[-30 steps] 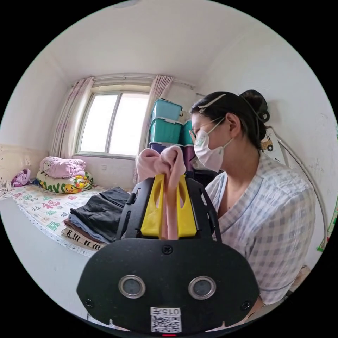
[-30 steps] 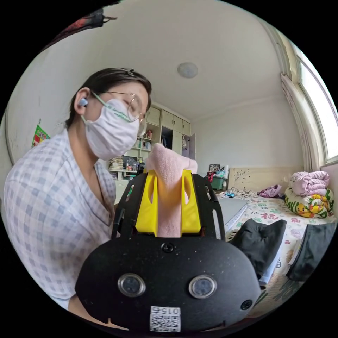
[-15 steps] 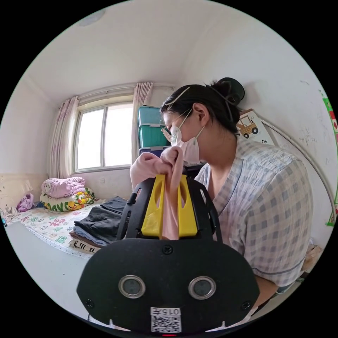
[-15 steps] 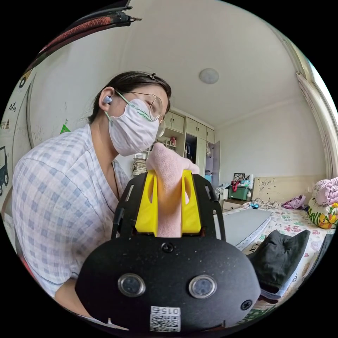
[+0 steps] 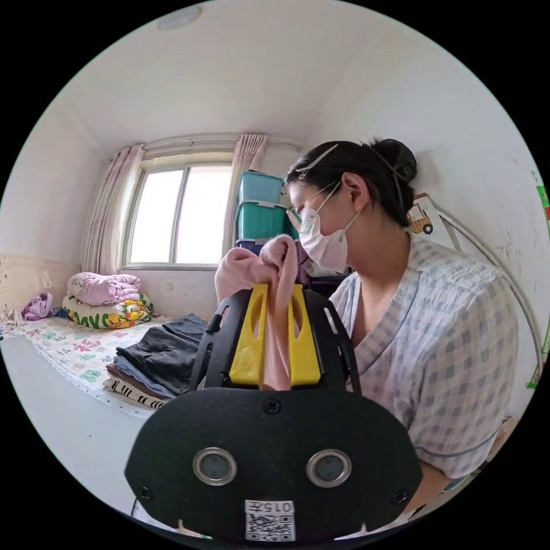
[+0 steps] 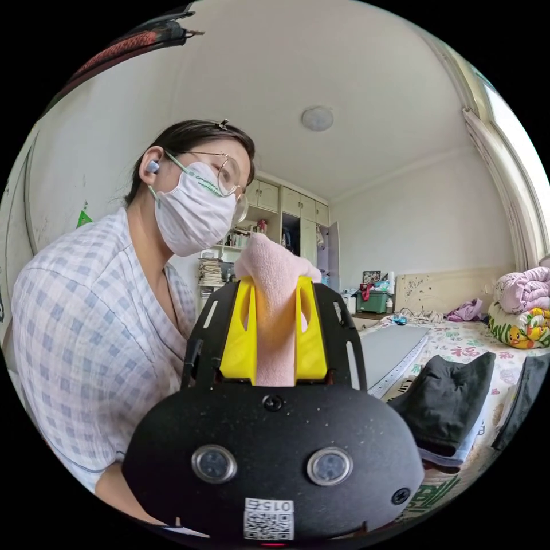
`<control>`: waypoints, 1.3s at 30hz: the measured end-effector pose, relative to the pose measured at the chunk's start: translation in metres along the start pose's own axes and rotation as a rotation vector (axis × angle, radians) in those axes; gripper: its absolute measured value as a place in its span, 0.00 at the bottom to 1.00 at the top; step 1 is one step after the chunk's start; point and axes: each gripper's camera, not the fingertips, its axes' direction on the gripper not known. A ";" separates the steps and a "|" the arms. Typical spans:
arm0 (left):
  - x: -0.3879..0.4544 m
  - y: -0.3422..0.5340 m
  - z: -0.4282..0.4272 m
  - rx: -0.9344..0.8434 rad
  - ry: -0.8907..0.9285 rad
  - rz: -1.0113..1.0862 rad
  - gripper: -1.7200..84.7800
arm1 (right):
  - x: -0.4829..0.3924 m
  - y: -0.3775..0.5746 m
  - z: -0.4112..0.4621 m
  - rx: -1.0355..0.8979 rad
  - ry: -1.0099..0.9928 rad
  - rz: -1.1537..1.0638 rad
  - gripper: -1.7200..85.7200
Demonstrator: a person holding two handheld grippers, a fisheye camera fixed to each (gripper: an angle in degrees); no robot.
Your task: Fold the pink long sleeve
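The pink long sleeve [image 5: 258, 272] bunches above my left gripper [image 5: 275, 292], whose yellow jaws are shut on a fold of it. In the right gripper view another bunch of the pink long sleeve [image 6: 275, 269] sticks up between the yellow jaws of my right gripper [image 6: 275, 283], shut on it as well. Both grippers are raised in the air, close in front of the person [image 5: 435, 344] in a checked top, who stands beside the bed. The rest of the garment hangs below the views, hidden.
A stack of folded dark clothes [image 5: 157, 358] lies on the patterned bed sheet [image 5: 63, 349]. Rolled quilts [image 5: 106, 292] sit by the window. Stacked teal bins [image 5: 260, 209] stand behind. In the right gripper view a grey mat [image 6: 389, 349] lies on the bed, with wardrobes [image 6: 292, 220] beyond.
Both cameras have swung and tilted a little with the hands; the person's head shifts in the views. Both grips on the pink fabric stay the same.
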 end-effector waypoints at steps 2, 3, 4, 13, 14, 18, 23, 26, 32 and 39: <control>-0.025 -0.003 0.017 0.003 0.006 -0.030 0.08 | 0.016 -0.033 0.014 -0.024 0.070 0.030 0.14; -0.048 -0.005 0.031 0.009 0.008 -0.067 0.08 | 0.022 -0.044 0.018 -0.033 0.090 0.039 0.14; -0.075 -0.008 0.048 0.015 0.009 -0.129 0.08 | 0.037 -0.067 0.026 -0.051 0.134 0.056 0.14; -0.354 0.011 0.219 -0.133 -0.265 -0.468 0.09 | 0.303 -0.234 0.148 -0.422 0.648 0.273 0.15; -0.377 0.022 0.234 -0.175 -0.316 -0.526 0.09 | 0.360 -0.231 0.175 -0.522 0.722 0.352 0.15; -0.481 0.114 0.301 -0.399 -0.573 -0.842 0.11 | 0.467 -0.199 0.227 -0.608 0.766 0.577 0.11; -0.477 0.133 0.379 -0.490 -0.497 -0.650 0.10 | 0.504 -0.171 0.313 -0.886 0.815 0.567 0.07; -0.486 0.154 0.439 -0.638 -0.497 -0.603 0.10 | 0.513 -0.182 0.338 -0.909 0.878 0.542 0.04; -0.478 0.176 0.476 -0.656 -0.586 -0.505 0.09 | 0.493 -0.231 0.347 -0.843 0.804 0.540 0.04; -0.464 0.177 0.492 -0.676 -0.602 -0.492 0.09 | 0.478 -0.251 0.255 -0.899 1.246 0.401 0.13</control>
